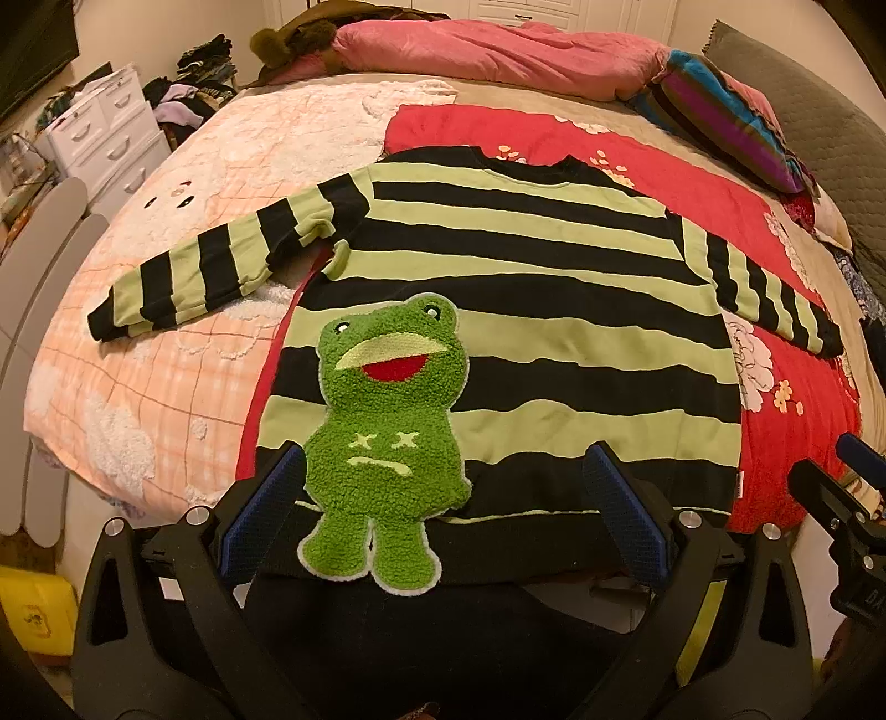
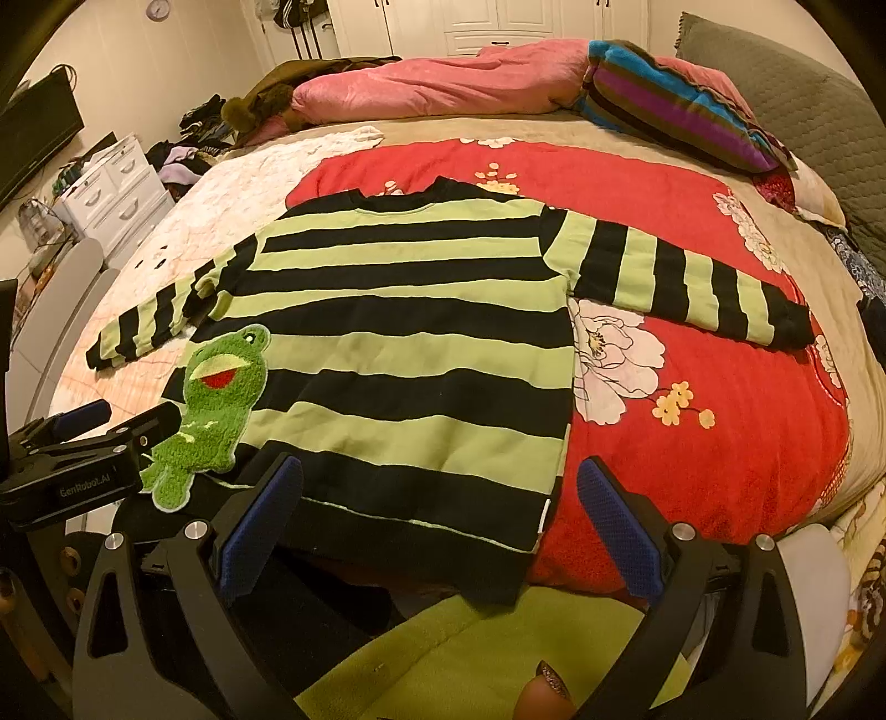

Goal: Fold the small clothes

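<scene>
A small black and light-green striped sweater (image 1: 515,310) lies flat on the bed, both sleeves spread out, hem toward me. A fuzzy green frog patch (image 1: 387,437) sits on its lower left front. My left gripper (image 1: 443,498) is open, its blue pads astride the hem around the frog. My right gripper (image 2: 440,509) is open over the hem's right corner; the sweater (image 2: 410,343) and frog (image 2: 213,404) show in that view too. Each gripper also shows at the edge of the other's view: the right one (image 1: 841,498), the left one (image 2: 83,443).
The bed carries a red floral blanket (image 2: 692,387) under the sweater and a peach quilt (image 1: 166,360) to the left. A pink duvet (image 1: 498,50) and striped pillow (image 1: 720,122) lie at the far end. White drawers (image 1: 105,133) stand left of the bed.
</scene>
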The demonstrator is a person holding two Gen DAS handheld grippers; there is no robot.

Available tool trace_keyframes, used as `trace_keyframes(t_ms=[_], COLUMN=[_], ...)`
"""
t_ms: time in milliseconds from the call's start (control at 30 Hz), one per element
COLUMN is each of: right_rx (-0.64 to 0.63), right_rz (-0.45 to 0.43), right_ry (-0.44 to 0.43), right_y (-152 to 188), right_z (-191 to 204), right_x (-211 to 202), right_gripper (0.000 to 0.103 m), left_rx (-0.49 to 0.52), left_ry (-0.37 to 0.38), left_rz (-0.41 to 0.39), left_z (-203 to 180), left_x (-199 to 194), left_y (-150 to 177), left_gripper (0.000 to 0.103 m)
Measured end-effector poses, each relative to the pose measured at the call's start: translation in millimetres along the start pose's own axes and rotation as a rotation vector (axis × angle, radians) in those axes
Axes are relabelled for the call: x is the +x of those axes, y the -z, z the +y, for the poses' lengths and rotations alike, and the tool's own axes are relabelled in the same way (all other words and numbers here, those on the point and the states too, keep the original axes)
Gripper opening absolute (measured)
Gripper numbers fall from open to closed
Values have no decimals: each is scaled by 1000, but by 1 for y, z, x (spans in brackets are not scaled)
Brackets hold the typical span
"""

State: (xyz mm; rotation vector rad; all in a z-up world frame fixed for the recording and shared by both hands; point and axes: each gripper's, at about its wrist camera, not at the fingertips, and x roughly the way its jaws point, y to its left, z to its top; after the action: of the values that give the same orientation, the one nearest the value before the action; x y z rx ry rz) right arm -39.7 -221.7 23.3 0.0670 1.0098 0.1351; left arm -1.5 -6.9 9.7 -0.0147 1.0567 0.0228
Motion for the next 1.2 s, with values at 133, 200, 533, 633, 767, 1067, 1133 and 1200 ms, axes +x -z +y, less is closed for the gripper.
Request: trace_keyframes(t_ms=[133, 200, 533, 633, 767, 1067, 1133, 1200], right_rx=[-6, -11, -15, -5, 14, 111, 132, 150], right_rz=[-8, -17, -49, -56, -55, -79, -90, -90], right_ry=[2, 1, 7, 5, 4, 29, 39, 47], right_y=[-1, -1, -8, -12, -20, -43, -49, -53], right_z=[1, 2, 0, -3, -11, -48, -58, -67], right_x=[-1, -2, -1, 2, 10, 27, 30, 34], right_gripper=[99, 99, 99, 99, 99, 99, 99, 99], left_rx=[-2, -4, -7, -8, -17, -13, -12, -14], left_ry=[-4, -4, -2, -4, -12, -38, -41, -44], left_rz=[-7, -12, -18, -15, -13, -21, -21, -20], left_z=[0, 1, -2, -4, -4, -14, -16, -18], left_x=[-1, -3, 0, 3, 9, 23, 27, 31], left_y=[-3, -4, -13, -16, -22, -47, -54, -59], left_gripper=[94, 94, 94, 94, 94, 94, 94, 94])
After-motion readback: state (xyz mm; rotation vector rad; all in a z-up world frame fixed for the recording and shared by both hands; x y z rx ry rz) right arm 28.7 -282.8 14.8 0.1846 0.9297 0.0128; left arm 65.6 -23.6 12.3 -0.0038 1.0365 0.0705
